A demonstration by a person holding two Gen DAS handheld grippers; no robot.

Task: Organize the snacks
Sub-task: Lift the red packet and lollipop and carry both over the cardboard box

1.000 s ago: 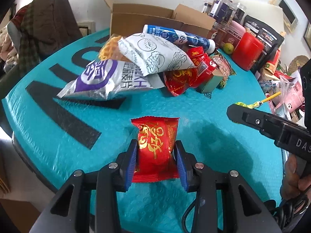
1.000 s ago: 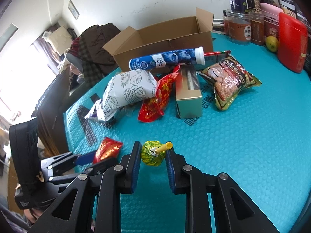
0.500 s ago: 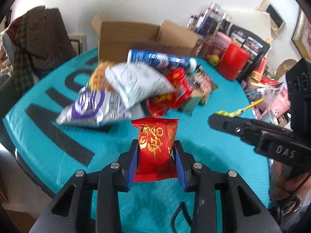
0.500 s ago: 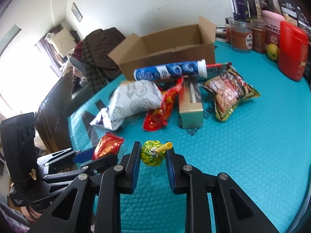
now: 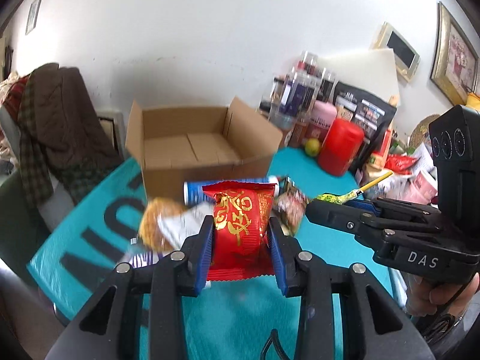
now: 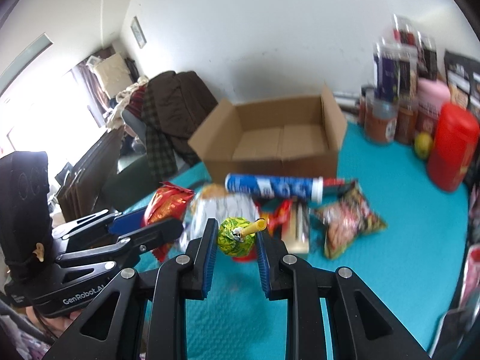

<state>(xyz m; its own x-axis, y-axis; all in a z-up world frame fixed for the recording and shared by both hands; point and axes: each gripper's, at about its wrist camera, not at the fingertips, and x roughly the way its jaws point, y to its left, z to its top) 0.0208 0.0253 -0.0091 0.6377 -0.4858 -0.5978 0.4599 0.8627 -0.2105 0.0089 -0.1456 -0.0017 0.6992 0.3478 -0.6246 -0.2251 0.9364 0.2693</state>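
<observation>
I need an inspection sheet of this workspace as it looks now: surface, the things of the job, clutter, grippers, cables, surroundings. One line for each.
Surface: teal padded mat with big black letters covers the table.
Job's things: open cardboard box, nothing seen inside; red snack packet; green lollipop with yellow stick; blurred snack pile in front of the box.
Clutter: red canister, jars and a yellow-green fruit at the far right.
Grippers: left gripper shut on the packet; right gripper shut on the lollipop; both held off the mat.
Cables: black cable under the left gripper.
Surroundings: white wall, framed pictures, dark coat on a chair.
</observation>
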